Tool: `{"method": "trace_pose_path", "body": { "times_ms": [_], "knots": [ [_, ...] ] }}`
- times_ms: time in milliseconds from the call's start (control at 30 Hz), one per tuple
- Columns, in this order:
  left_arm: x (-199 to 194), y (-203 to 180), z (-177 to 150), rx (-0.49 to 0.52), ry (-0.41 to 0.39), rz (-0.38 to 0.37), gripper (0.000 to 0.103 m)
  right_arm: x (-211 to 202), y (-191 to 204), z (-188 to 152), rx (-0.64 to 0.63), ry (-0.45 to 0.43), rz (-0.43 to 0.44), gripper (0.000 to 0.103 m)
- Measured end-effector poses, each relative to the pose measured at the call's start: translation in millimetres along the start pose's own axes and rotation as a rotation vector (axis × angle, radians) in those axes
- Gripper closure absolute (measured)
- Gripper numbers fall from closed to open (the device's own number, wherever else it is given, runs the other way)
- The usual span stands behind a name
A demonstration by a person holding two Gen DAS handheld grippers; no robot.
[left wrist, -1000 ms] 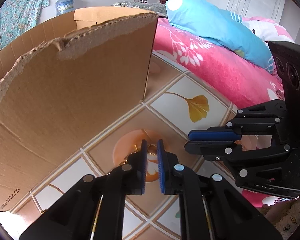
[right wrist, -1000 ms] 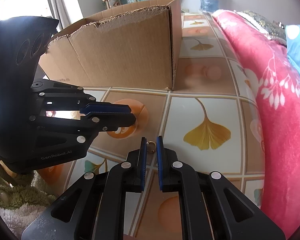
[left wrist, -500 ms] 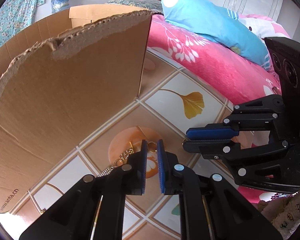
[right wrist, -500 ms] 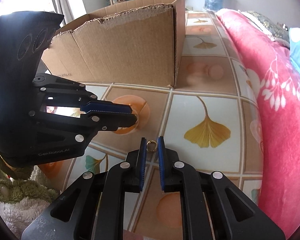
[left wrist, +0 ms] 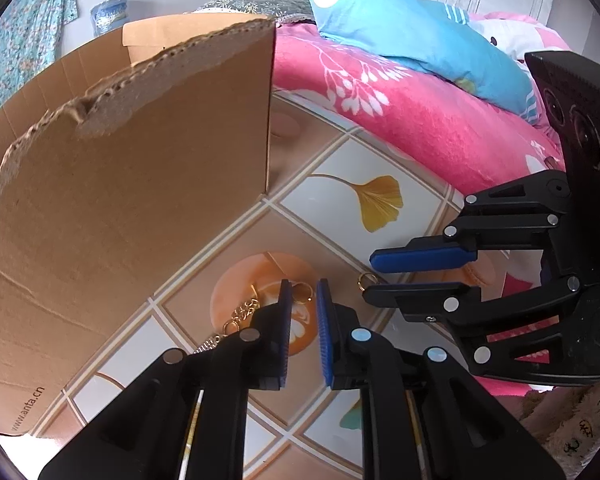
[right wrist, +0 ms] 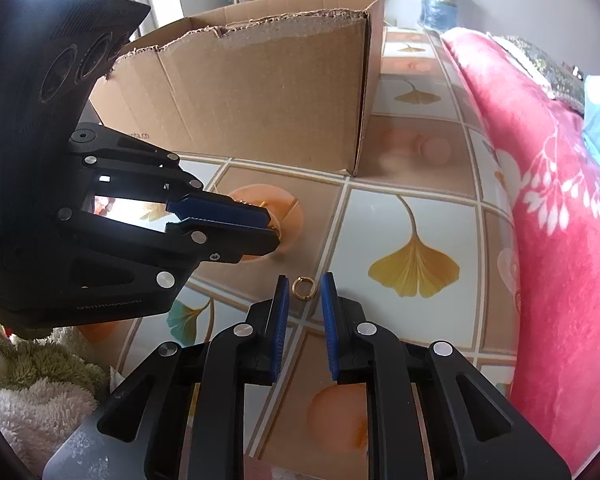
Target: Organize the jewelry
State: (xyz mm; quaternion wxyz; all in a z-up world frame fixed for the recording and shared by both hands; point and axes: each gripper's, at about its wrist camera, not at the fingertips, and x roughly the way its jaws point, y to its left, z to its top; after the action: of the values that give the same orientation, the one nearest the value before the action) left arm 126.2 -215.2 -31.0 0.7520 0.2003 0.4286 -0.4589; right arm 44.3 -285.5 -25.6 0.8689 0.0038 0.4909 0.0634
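Two small gold rings in play. One gold ring (right wrist: 302, 288) lies flat on the tiled floor (right wrist: 412, 216), right between the blue pads of the right gripper (right wrist: 305, 292) — its jaws have just been opening and stand a little apart, pads clear of the ring. The second gold ring (left wrist: 301, 293) sits between the left gripper's (left wrist: 303, 300) narrowly parted fingers; whether they pinch it, I cannot tell. From it one gold chain (left wrist: 242, 314) trails away down-left along the floor. Beyond stands a single torn brown cardboard box (right wrist: 260, 92) — its inside is hidden from here. A pink floral blanket (right wrist: 560, 216) runs alongside.
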Motion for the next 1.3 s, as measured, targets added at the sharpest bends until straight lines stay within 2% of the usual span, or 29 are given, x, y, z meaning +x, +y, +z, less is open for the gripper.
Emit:
{"method": "trace_pose_path", "body": {
  "times_ms": [133, 467, 800, 833, 1133, 1233, 1267, 1300],
  "knots": [
    [1.0, -1.5, 1.6, 0.007, 0.001, 0.007, 0.09, -0.4, 0.0, -1.3, 0.0, -0.003, 0.002, 0.087],
    [4.2, -12.7, 2.5, 0.083, 0.007, 0.086, 0.09, -0.6, 1.4, -2.7, -0.01, -0.008, -0.005, 0.087],
    [3.3, -12.6, 0.1, 0.097, -0.015, 0.09, 0.092, -1.0, -3.2, -1.8, 0.008, -0.005, -0.009, 0.097],
    [3.3, -12.4, -0.1, 0.098, -0.017, 0.09, 0.092, -0.9, -3.3, -1.9, 0.008, -0.005, -0.01, 0.103],
    [0.0, -9.8, -5.3, 0.096, -0.037, 0.083, 0.093, -3.4, -5.0, -0.2, 0.02, -0.012, -0.014, 0.103],
    [-0.7, -8.9, -6.3, 0.09, -0.039, 0.089, 0.093, -5.7, -6.1, 5.3, 0.025, -0.035, -0.004, 0.098],
    [-1.4, -8.1, -7.1, 0.086, -0.039, 0.091, 0.093, -5.0, -5.5, 7.4, 0.017, -0.037, -0.007, 0.089],
    [-2.1, -7.3, -7.8, 0.082, -0.04, 0.093, 0.093, -4.0, -4.5, 9.4, 0.006, -0.043, -0.014, 0.086]
  ]
}}
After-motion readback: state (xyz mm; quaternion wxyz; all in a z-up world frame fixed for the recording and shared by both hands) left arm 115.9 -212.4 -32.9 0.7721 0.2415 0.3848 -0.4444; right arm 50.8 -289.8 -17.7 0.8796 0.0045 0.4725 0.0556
